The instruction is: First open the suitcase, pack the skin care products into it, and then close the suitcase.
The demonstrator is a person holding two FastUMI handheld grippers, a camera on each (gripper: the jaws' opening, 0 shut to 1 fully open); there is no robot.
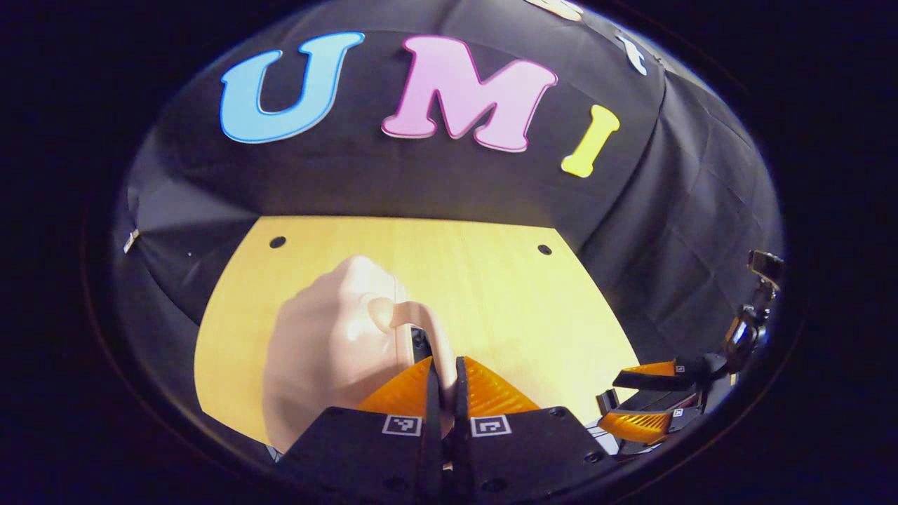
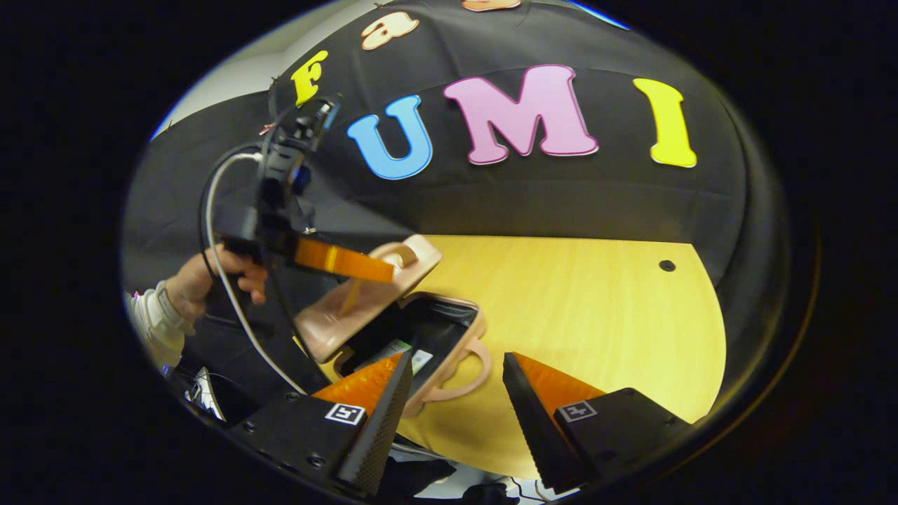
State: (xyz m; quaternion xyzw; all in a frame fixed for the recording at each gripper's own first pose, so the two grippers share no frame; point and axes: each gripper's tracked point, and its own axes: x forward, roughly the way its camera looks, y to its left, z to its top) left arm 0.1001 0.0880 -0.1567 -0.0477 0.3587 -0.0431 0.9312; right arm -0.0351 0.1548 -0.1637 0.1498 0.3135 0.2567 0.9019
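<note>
Left gripper view. Table (image 1: 505, 294): pale wood, two dark holes near far edge. Suitcase (image 1: 330, 351): small, pink, at left-centre of table; lid raised, its outer face turned toward camera. Left gripper (image 1: 443, 375): orange fingers nearly together, clamped on the lid's edge beside the handle (image 1: 414, 314). Right gripper (image 1: 649, 403): seen at far right, low over table's right edge, fingers parted, holding nothing.

Right gripper view. Sleeve (image 2: 158, 319) and hand (image 2: 217, 280): at far left, gripping the left gripper's body, white cable looping below. Left gripper (image 2: 382, 270): orange finger laid against top edge of raised lid (image 2: 365, 294). Suitcase (image 2: 421, 337): open, dark lining, on near-left part of table (image 2: 596, 315); flat product (image 2: 393, 351) with light label lying inside, kind not discernible. Second handle (image 2: 459, 375) on front rim. Right gripper (image 2: 456, 382): fingers spread wide, empty, just in front of that handle, not touching.
</note>
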